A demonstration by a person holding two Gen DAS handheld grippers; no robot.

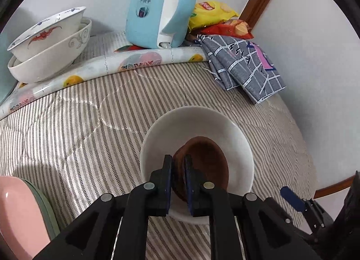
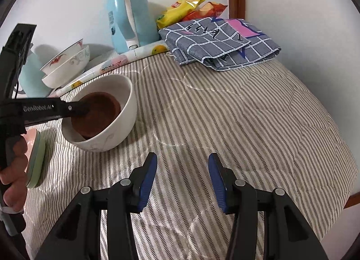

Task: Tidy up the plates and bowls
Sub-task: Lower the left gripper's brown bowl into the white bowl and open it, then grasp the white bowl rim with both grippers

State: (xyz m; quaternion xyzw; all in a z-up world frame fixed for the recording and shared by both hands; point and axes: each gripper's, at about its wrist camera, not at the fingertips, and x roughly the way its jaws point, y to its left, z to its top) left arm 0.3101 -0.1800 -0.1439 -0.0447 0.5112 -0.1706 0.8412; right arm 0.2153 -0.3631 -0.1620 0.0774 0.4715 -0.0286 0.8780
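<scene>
Left tool point(image 1: 178, 165) is pinched on the near rim of the brown bowl point(image 1: 202, 161), one pad inside and one outside, jaws nearly closed with only the thin wall between them. The brown bowl sits tilted inside the white bowl point(image 1: 195, 125), which rests on the striped bed cover point(image 1: 78, 136) directly ahead of this tool. Right tool point(image 2: 182, 170) hangs about half open over bare cover, nothing between its pads; the white bowl lies ahead and to its left. Two nested bowls point(image 1: 49, 41) stand far ahead-left of the left tool; pink and green plates point(image 1: 20, 210) lie close on its left. Judgement: the step is nesting the brown bowl. To do it well, let it down until its foot seats flat in the white bowl, then release and draw straight back, so the pad inside does not drag the rim up. The free right tool could steady the white bowl on the soft cover if it rocks. Writing: "GenRobot.AI" reads on the left tool's arm in the right view; the blue kettle point(image 1: 157, 8) carries printed characters and a small emblem, too small to read; the snack bags' point(image 1: 216, 17) print is illegible.
</scene>
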